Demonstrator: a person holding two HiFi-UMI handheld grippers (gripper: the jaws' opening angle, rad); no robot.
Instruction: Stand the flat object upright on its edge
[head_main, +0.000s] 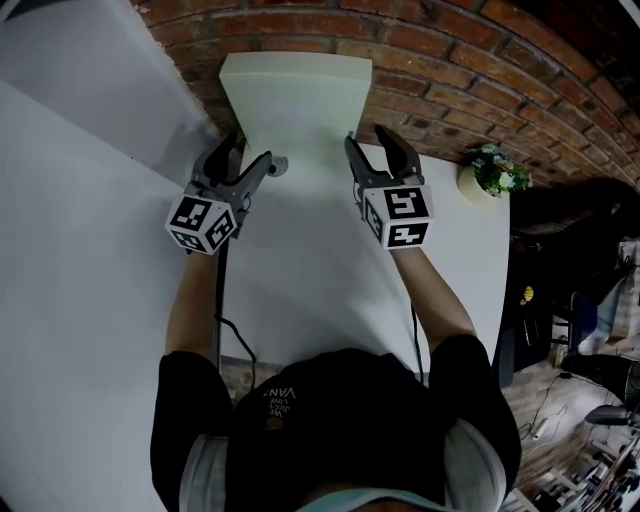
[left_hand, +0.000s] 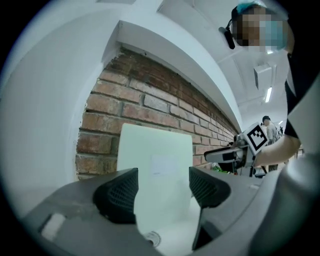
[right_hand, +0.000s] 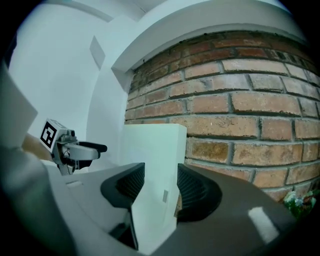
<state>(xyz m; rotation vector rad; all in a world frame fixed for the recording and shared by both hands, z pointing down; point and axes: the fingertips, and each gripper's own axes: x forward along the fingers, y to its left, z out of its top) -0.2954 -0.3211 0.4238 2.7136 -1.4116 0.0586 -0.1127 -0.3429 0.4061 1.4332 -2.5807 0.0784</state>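
A flat white box (head_main: 295, 100) stands upright at the far end of the white table (head_main: 330, 290), leaning on the brick wall (head_main: 450, 70). My right gripper (head_main: 367, 137) is at its lower right corner. In the right gripper view the box's edge (right_hand: 150, 165) fills the space between the jaws, with the pads (right_hand: 127, 187) against it. My left gripper (head_main: 250, 150) sits open by the box's lower left corner. In the left gripper view the box (left_hand: 155, 165) stands a little beyond the jaws, which hold nothing.
A small round grey fitting (head_main: 278, 165) lies on the table just right of the left gripper's fingers. A potted plant (head_main: 490, 175) stands at the table's far right corner. A white wall panel (head_main: 90, 150) runs along the left side.
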